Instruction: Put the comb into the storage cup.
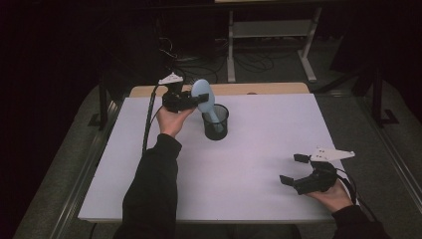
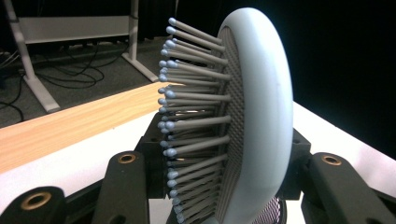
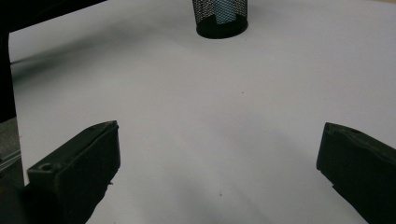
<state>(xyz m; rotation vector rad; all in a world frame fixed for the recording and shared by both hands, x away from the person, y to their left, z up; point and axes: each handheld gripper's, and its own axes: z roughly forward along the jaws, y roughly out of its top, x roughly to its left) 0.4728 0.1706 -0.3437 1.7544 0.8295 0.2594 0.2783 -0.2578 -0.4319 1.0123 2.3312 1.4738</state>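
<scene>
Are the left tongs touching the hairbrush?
Touching. The left gripper view shows the left tongs closed on the hairbrush, jaws pressed against both sides of its head; the high view shows its handle in the mesh cup.

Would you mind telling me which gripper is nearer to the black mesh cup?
The left. The left gripper is right beside the black mesh cup, holding the hairbrush whose handle stands in it. The right gripper rests open near the table's front right corner.
</scene>
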